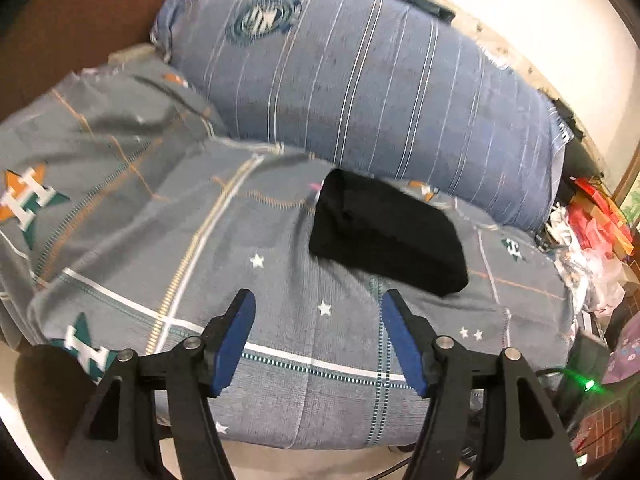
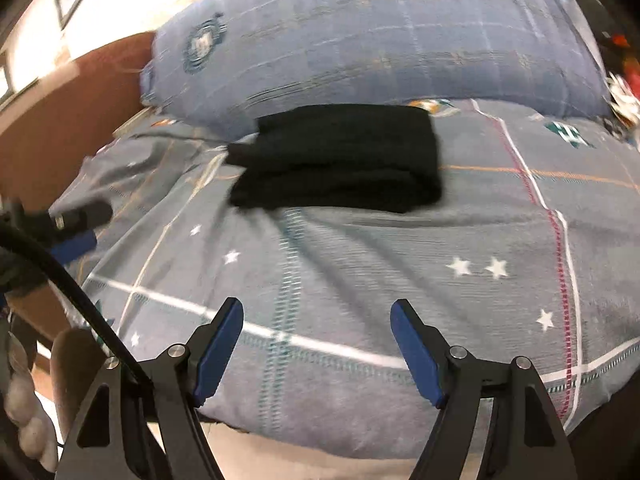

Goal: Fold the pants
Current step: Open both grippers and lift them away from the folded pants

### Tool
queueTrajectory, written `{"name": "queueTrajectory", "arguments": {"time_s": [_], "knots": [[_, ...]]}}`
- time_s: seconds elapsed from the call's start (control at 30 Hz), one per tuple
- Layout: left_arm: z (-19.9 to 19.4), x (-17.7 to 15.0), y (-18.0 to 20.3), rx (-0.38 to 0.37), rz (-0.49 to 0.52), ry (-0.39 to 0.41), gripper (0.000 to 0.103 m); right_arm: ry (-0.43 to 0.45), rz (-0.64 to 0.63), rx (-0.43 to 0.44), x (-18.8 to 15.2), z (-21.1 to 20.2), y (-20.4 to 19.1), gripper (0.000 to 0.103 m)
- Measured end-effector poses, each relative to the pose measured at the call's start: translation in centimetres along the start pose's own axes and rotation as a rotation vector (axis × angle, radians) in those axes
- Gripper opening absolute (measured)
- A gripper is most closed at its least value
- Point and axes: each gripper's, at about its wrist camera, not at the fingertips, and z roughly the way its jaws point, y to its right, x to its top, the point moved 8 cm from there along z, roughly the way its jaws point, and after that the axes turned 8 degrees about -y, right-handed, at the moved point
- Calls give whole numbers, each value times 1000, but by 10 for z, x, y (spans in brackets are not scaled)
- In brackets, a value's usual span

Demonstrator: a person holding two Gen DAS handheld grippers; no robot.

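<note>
Black pants (image 1: 384, 236), folded into a compact, roughly rectangular bundle, lie on the grey patterned bedspread (image 1: 280, 340) just right of centre in the left wrist view and at upper centre in the right wrist view (image 2: 340, 160). Layered edges show along the bundle's near side in the right wrist view, which suggests several folds are already stacked; by that evidence the task appears at or near its end. The bundle's far edge lies just beside, perhaps touching, the large blue striped pillow (image 1: 360, 68) that fills the upper part of both views; contact cannot be settled.

The left gripper (image 1: 318, 304) sits at lower centre of its frame, its blue-padded jaws spread apart and holding nothing, well short of the bundle. The right gripper (image 2: 316, 312) is likewise spread and empty at lower centre of its frame. Both point toward the pants from the near edge of the bed, a stance that fits hands clear of finished work. Both frames carry motion blur.

Open bedspread lies between the grippers and the bundle, and to the left of it. Limits to movement: the pillow behind, the brown headboard (image 1: 80, 20) at upper left, and bags and clutter (image 1: 592, 232) at the right edge of the left wrist view. A dark cable (image 2: 60, 276) crosses the lower left of the right wrist view and could snag.
</note>
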Motion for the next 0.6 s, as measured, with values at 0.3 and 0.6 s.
{"name": "queueTrajectory", "arguments": {"time_s": [0.3, 0.6], "knots": [[-59, 5, -41, -4, -86, 116, 68, -57, -118, -10, -12, 4, -52, 82], [-81, 3, -89, -28, -202, 176, 71, -41, -235, -51, -5, -3, -94, 83]]}}
